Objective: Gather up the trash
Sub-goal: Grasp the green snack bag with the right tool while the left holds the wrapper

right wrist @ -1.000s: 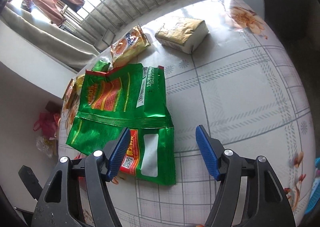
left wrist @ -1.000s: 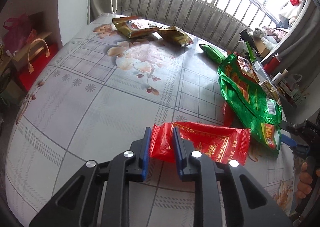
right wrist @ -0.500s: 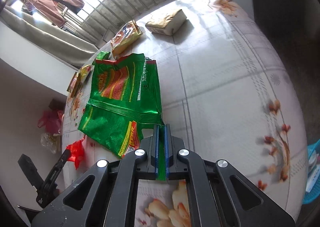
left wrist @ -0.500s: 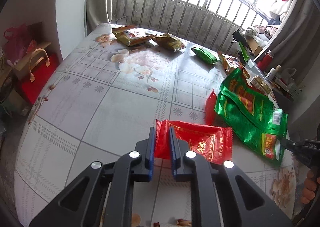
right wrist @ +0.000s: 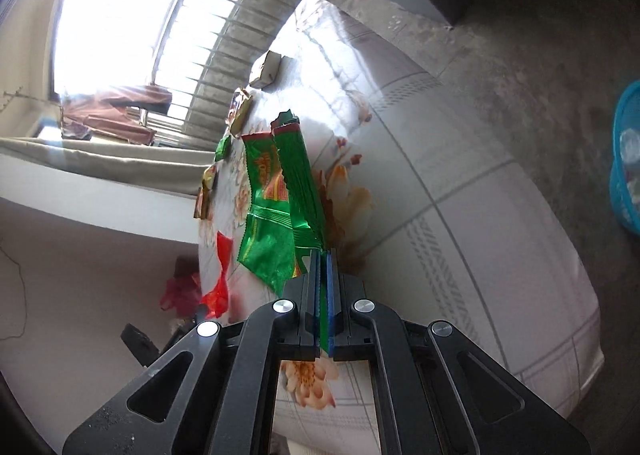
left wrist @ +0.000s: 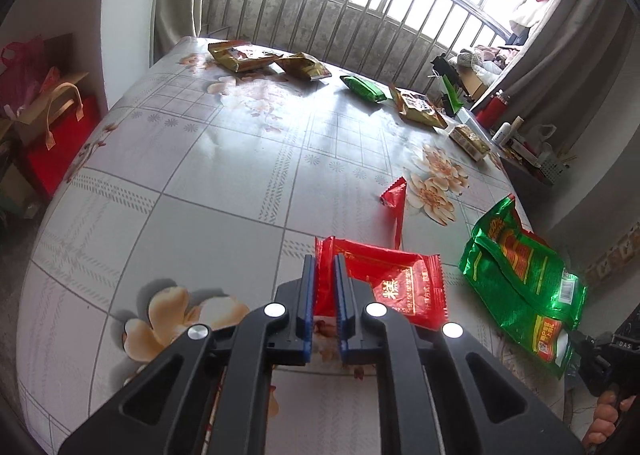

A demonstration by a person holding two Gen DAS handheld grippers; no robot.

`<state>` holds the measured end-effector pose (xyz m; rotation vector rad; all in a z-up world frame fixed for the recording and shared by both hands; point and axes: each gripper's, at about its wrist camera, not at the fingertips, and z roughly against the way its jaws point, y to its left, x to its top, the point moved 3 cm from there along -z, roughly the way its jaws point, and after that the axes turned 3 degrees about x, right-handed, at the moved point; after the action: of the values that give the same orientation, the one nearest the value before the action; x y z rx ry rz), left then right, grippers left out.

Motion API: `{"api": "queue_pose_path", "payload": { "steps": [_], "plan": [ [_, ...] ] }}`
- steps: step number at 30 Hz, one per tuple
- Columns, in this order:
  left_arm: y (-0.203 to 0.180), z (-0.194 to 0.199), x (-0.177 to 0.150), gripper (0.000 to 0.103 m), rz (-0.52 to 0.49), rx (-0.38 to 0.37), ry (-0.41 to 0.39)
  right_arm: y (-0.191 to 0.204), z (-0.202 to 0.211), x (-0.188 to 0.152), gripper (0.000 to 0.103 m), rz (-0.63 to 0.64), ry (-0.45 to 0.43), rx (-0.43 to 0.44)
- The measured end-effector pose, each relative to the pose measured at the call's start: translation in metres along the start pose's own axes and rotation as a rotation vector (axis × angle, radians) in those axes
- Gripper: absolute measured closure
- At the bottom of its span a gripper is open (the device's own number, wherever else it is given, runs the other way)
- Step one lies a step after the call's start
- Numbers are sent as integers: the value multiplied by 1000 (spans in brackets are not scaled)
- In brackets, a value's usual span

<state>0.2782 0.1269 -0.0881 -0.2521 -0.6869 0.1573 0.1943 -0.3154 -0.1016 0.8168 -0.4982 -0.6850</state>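
Note:
A red snack wrapper (left wrist: 400, 287) lies on the flowered tablecloth (left wrist: 200, 183), its left end bunched up between the blue pads of my left gripper (left wrist: 324, 259). Those jaws are closing on it. A large green snack bag (right wrist: 272, 207) hangs from my right gripper (right wrist: 323, 255), which is shut on its corner and rolled sideways near the table's edge. In the left wrist view the same green bag (left wrist: 520, 275) is off to the right, held up by the right gripper (left wrist: 580, 339). A torn red scrap (left wrist: 396, 199) rests further in on the table.
Several gold and green snack packets (left wrist: 240, 55) lie along the far side of the table by the window bars. A blue basket (right wrist: 628, 159) stands on the floor beyond the table's edge. A red gift bag (left wrist: 60, 143) stands on the floor at the left.
My right gripper shut on the green bag's corner, rolled over and carried the bag toward the table's edge. My left gripper closed on the red wrapper and drew it toward the near edge.

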Motion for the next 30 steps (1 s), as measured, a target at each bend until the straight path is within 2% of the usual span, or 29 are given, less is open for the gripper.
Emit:
{"api": "queue_pose_path", "payload": {
  "steps": [3, 6, 10, 12, 18, 22, 30],
  "plan": [
    [-2, 3, -11, 95, -14, -10, 20, -2, -1, -8, 102, -15, 22, 28],
    [-5, 4, -20, 95, -18, -20, 38, -4, -1, -10, 97, -65, 32, 64],
    [-10, 7, -23, 95, -35, -27, 35, -6, -7, -9, 68, -104, 30, 65],
    [-15, 11, -23, 95, -64, -15, 17, -9, -7, -11, 65, -100, 26, 36],
    [-34, 18, -30, 95, -165, 23, -17, -3, -18, -18, 67, -77, 10, -13],
    [-43, 19, -34, 95, -214, 44, -33, -1, -25, -22, 75, -75, 17, -33],
    [-51, 22, -40, 95, -273, 73, -57, -3, -30, -24, 82, -94, 21, -33]
  ]
}}
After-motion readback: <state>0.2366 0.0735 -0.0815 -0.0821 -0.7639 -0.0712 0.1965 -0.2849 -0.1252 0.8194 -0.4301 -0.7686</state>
